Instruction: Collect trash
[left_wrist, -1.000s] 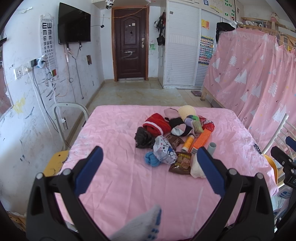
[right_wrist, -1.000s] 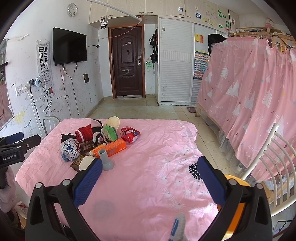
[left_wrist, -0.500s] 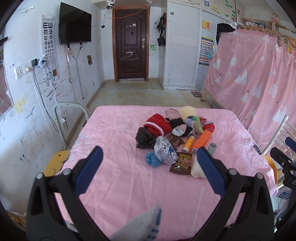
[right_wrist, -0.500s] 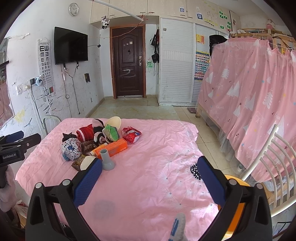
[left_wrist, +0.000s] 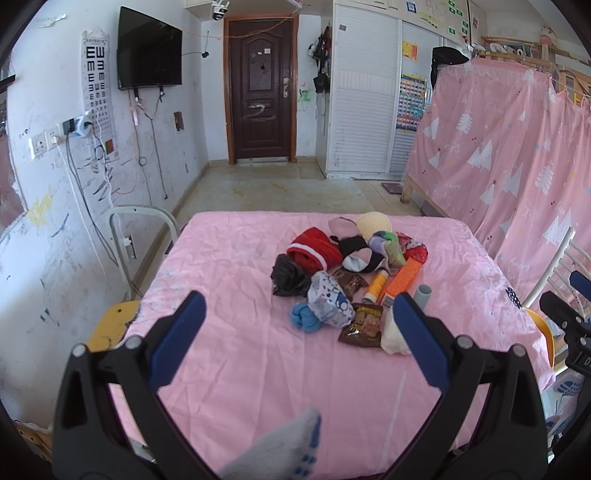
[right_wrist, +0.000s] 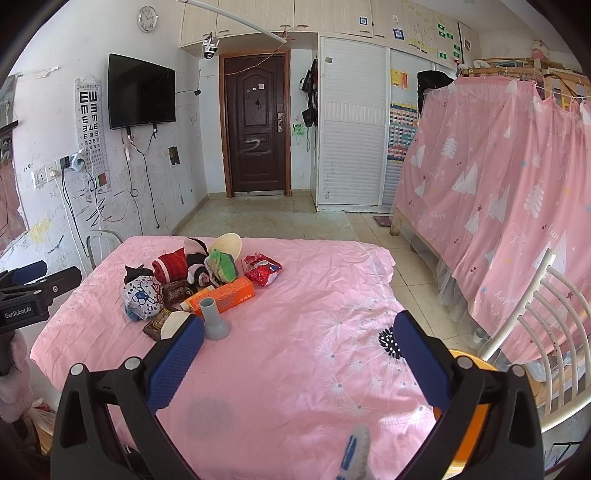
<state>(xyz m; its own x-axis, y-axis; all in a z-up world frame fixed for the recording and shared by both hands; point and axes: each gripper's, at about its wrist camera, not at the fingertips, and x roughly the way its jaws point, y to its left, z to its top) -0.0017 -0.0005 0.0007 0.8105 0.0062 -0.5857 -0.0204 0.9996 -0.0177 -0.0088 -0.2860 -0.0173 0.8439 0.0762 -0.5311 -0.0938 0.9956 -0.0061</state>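
Note:
A pile of trash and clothing lies on the pink-covered table (left_wrist: 240, 362): a brown snack wrapper (left_wrist: 364, 325), an orange box (left_wrist: 402, 277), a yellow tube (left_wrist: 376, 285), a black bag (left_wrist: 288, 277), a patterned bag (left_wrist: 329, 303), a grey funnel-shaped piece (right_wrist: 214, 318), a red wrapper (right_wrist: 263, 271) and socks. My left gripper (left_wrist: 295, 325) stands open in front of the pile, with nothing between its fingers. Over the table's right half my right gripper (right_wrist: 297, 345) is open and empty; the pile is ahead on its left.
White chairs stand at the table's left (left_wrist: 125, 236) and right (right_wrist: 546, 332), each beside an orange seat (left_wrist: 110, 325). A pink curtain (right_wrist: 498, 177) hangs on the right. A grey sock tip (left_wrist: 280, 446) pokes in below the left gripper. The door (right_wrist: 256, 129) is far behind.
Both views have shifted only slightly; the grippers stay open and the pile has not moved.

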